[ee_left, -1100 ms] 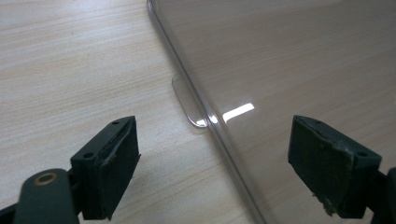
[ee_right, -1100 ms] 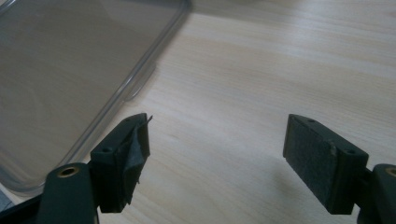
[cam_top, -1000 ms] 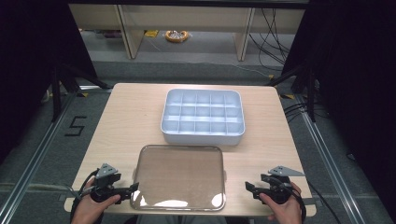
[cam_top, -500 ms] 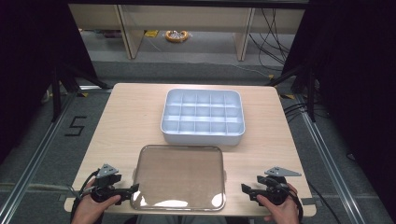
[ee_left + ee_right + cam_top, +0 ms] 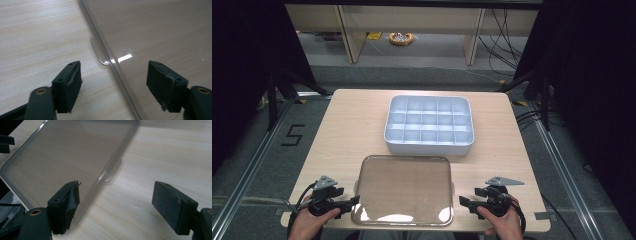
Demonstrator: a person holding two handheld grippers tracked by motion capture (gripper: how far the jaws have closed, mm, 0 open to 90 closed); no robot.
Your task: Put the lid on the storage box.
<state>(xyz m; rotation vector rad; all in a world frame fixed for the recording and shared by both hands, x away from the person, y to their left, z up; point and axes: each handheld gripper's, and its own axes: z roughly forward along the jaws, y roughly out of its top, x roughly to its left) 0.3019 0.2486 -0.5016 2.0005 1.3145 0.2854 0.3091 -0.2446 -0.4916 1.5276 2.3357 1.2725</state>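
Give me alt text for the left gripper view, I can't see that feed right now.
The left gripper has its two black jaws open astride the left edge of the clear lid, pads not touching it; they have just been closing. A small tab juts from that edge onto the light wooden table.

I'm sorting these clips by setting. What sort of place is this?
Most likely a lab or workshop set up for recording handling tasks. A lone wooden table stands on a grey floor with a taped number, between dark curtains, with loose cables beyond it.
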